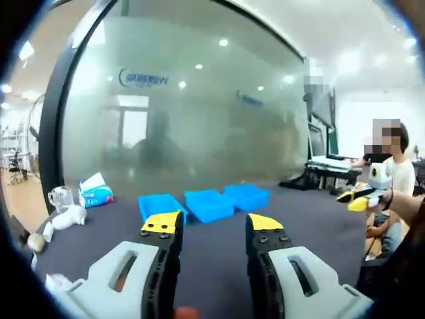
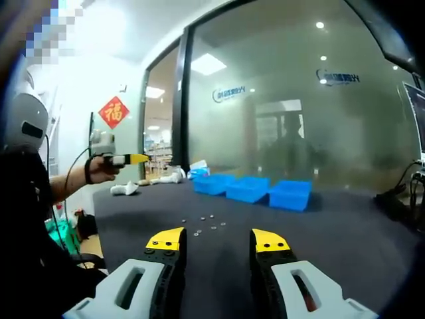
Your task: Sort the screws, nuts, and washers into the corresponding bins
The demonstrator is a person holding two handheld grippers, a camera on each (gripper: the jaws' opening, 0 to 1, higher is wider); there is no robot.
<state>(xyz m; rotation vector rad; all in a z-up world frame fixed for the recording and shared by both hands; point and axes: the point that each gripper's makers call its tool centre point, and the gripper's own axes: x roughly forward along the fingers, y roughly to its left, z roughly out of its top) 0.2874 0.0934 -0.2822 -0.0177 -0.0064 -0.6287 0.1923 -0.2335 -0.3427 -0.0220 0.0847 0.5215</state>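
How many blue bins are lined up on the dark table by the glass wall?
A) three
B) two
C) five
A: three blue bins sit side by side in a row on the dark table, with small metal parts scattered on the table nearer the right gripper.

left gripper (image 1: 214, 227) open, three blue bins (image 1: 208, 204) ahead

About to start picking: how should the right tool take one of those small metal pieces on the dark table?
The pieces lie flat and scattered apart. Probably bring the open right tool straight down, pinching across one piece's outer edges.
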